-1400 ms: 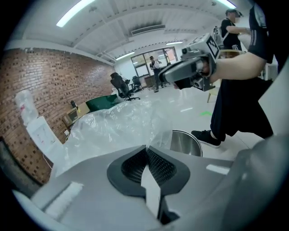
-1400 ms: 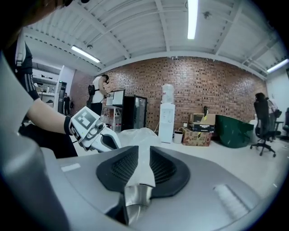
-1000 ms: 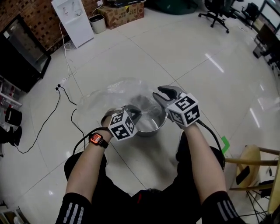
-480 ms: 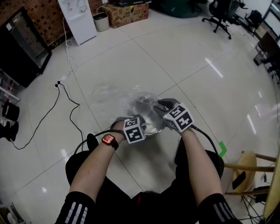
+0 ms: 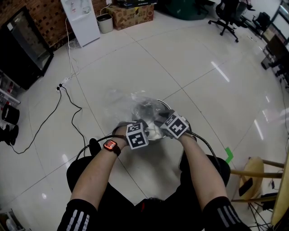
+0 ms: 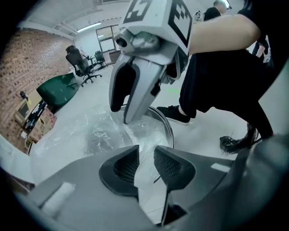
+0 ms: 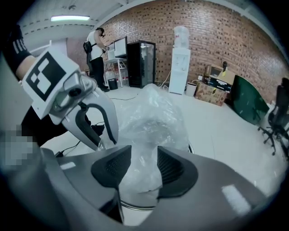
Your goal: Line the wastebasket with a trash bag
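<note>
A shiny metal wastebasket (image 5: 166,107) stands on the white tiled floor just ahead of my knees. A clear trash bag (image 5: 131,101) is draped over it and spills to the left. My left gripper (image 5: 142,124) is at the near rim. Its jaws have just been opening and stand apart, with only thin film (image 6: 81,135) beyond the gap (image 6: 146,152). My right gripper (image 5: 160,119) is at the rim beside it. Its jaws have also been opening, and a bunched column of bag (image 7: 149,117) runs up between the parted pads (image 7: 144,155).
A black cable (image 5: 67,97) trails across the floor on the left. A white water dispenser (image 5: 81,18), a small bin (image 5: 104,22) and a cardboard box (image 5: 131,11) line the far wall. A wooden stool (image 5: 257,171) stands to my right, and a person (image 7: 95,45) stands far back.
Both grippers have dropped from above the wastebasket down to its near rim, the right one farther. The bag has come down with them, and both pairs of jaws now stand wider.
</note>
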